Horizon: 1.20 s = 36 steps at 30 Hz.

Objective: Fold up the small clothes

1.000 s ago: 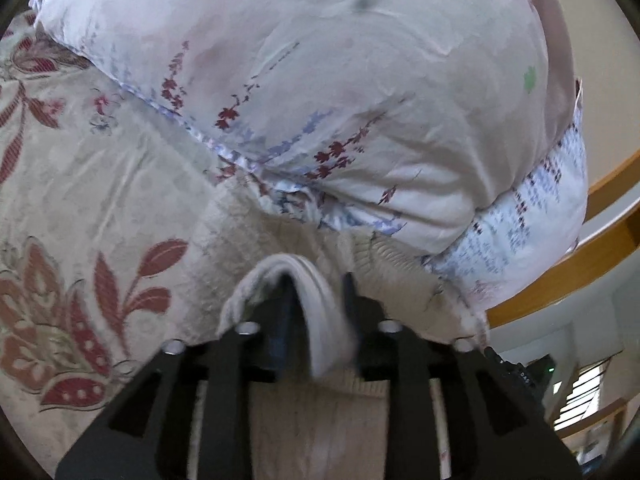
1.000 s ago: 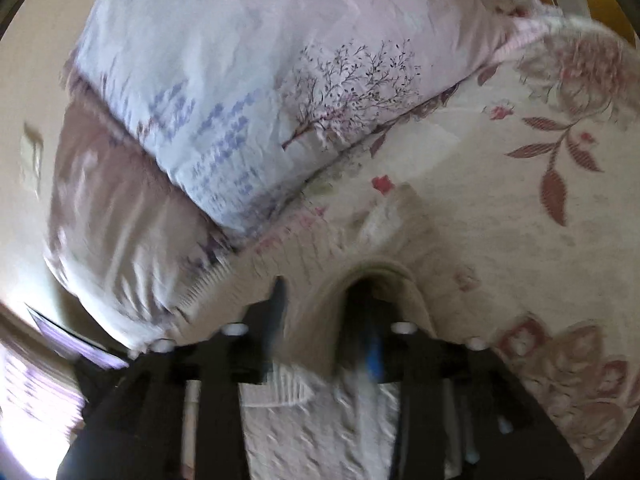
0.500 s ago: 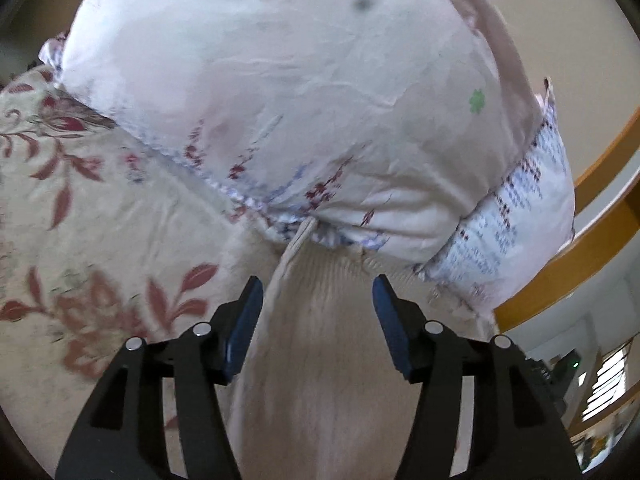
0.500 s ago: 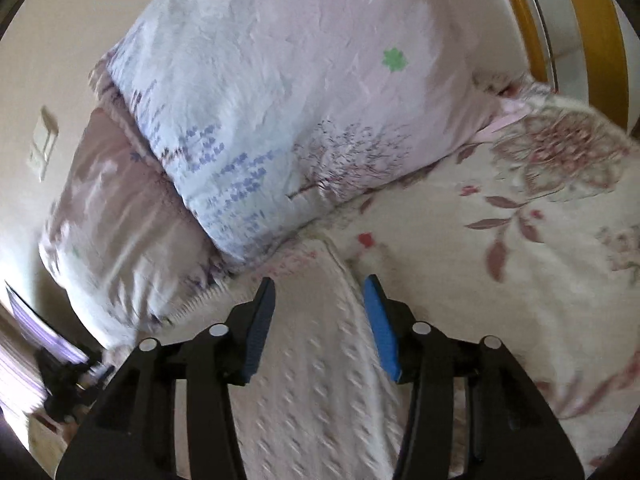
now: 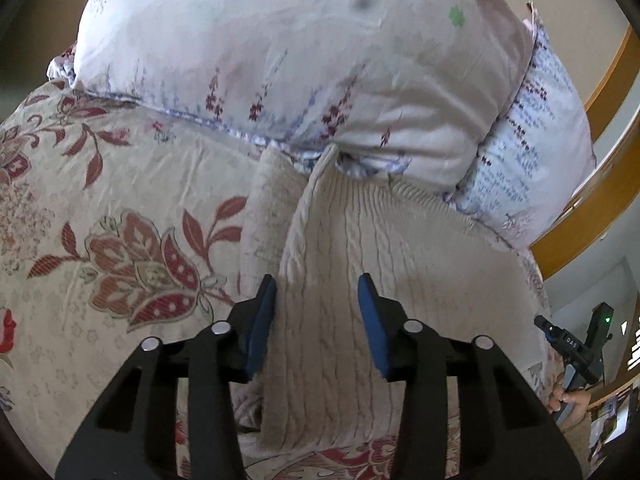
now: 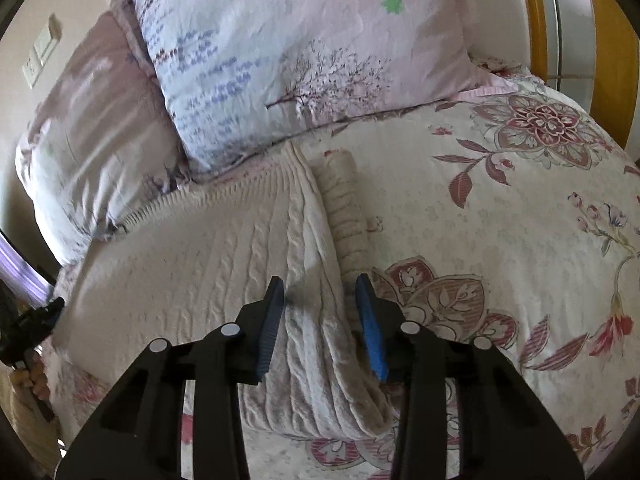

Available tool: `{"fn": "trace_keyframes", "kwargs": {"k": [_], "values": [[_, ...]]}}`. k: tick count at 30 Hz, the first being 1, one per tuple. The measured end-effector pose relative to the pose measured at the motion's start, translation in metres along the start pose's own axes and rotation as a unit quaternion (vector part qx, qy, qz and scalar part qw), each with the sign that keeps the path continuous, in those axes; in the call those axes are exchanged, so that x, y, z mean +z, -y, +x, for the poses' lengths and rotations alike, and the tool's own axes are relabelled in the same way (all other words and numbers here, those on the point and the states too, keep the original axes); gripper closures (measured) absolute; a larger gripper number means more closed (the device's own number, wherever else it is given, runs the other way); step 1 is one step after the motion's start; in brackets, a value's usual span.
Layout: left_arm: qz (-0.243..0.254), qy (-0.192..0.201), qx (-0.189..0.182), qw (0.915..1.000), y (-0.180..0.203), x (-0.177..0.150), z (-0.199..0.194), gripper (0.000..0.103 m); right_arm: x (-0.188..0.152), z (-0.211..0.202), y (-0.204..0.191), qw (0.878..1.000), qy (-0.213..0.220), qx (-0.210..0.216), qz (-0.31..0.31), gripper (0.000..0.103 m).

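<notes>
Both my left hand-held gripper [image 5: 317, 322] and right hand-held gripper [image 6: 320, 324] hover jaws apart, gripping nothing, over opposite folded edges of the cream cable-knit sweater [image 5: 360, 256], which lies flat on the floral bedspread [image 5: 120, 200] against the pillows [image 5: 280, 60], probably released to check the fold.

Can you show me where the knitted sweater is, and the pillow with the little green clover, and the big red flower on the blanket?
sweater [image 6: 224, 264]: right wrist view, on its cable-knit front.
pillow [image 6: 320, 40]: right wrist view, mid-face, below the clover.
red flower [image 5: 144, 268]: left wrist view, on its middle petals.
</notes>
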<state>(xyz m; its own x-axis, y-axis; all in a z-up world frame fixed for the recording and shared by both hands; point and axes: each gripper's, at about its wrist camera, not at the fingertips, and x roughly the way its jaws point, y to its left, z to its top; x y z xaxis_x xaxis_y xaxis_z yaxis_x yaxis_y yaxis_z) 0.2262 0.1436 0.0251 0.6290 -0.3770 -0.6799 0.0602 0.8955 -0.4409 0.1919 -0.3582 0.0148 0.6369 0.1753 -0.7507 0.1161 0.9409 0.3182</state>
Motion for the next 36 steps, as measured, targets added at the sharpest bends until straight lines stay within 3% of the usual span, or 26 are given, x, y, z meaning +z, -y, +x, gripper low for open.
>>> {"fn": "trace_keyframes", "kwargs": {"k": [6, 9, 11, 19, 29, 33, 36], "values": [[0.003, -0.007, 0.007, 0.9999, -0.002, -0.004, 0.005, 0.085, -0.002, 0.000, -0.005, 1.000, 0.002, -0.015, -0.027, 0.089], [0.002, -0.010, 0.008, 0.9999, -0.003, -0.005, 0.006, 0.094, -0.003, -0.001, -0.007, 0.999, 0.005, -0.015, -0.032, 0.093], [0.000, -0.011, 0.006, 0.9999, -0.004, -0.005, 0.005, 0.095, -0.003, -0.004, -0.008, 0.999, 0.009, -0.014, -0.032, 0.093], [-0.007, -0.013, -0.016, 0.9998, -0.013, -0.008, -0.009, 0.096, -0.009, -0.022, -0.003, 1.000, 0.020, -0.006, -0.008, 0.094], [-0.009, -0.019, -0.013, 0.9997, -0.020, -0.015, -0.007, 0.096, -0.016, -0.015, 0.002, 0.999, -0.009, -0.030, 0.008, 0.094], [-0.013, -0.020, -0.009, 0.9997, -0.022, -0.018, -0.002, 0.091, -0.016, -0.008, 0.000, 0.999, -0.016, -0.039, 0.008, 0.094], [-0.011, -0.018, -0.013, 0.9997, -0.018, -0.017, -0.006, 0.083, -0.013, -0.012, -0.006, 0.999, -0.015, -0.051, -0.002, 0.085]]}}
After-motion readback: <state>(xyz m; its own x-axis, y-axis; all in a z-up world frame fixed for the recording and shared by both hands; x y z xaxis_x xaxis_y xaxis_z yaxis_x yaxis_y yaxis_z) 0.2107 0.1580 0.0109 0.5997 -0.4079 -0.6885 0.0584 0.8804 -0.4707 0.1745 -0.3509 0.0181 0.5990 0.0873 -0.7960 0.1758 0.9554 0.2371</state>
